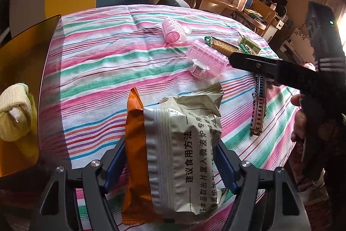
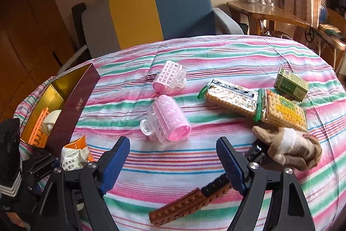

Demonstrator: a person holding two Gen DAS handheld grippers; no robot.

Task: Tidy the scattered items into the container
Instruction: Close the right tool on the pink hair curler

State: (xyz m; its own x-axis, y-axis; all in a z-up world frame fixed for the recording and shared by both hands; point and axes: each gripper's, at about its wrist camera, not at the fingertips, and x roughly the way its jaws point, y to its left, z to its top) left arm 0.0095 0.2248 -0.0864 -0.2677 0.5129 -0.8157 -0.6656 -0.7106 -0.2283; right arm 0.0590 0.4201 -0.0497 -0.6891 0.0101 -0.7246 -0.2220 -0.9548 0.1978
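1. Left wrist view: our left gripper [image 1: 173, 157] is clamped on a snack packet [image 1: 179, 157], the orange-and-cream one with printed text, pinched across its middle between the blue pads. The container [image 1: 32, 53], a box with a gold lining, sits at the left edge of the striped tablecloth [image 1: 103, 70], and a pale rolled-up cloth [image 1: 15, 112] is already lying in it.

2. Same view, so the packet is up off the cloth and the box is just to our left. Our guess for doing this well: keep the squeeze steady, since the packet is puffy and slippery, carry it over the box wall and only let go once it's over the gold lining.

3. Right wrist view: our right gripper [image 2: 173, 163] is wide open and holds nothing, hovering above the brown brick strip [image 2: 188, 202] at the near edge.

4. Same view: two pink hair rollers [image 2: 166, 122], cracker packs [image 2: 255, 105], a green carton [image 2: 290, 83] and a brown knitted glove [image 2: 289, 148] are scattered on the cloth. The box at far left also shows an orange plastic rack [image 2: 40, 127] inside.

5. Watch the elbows: both grippers work close together near that box.
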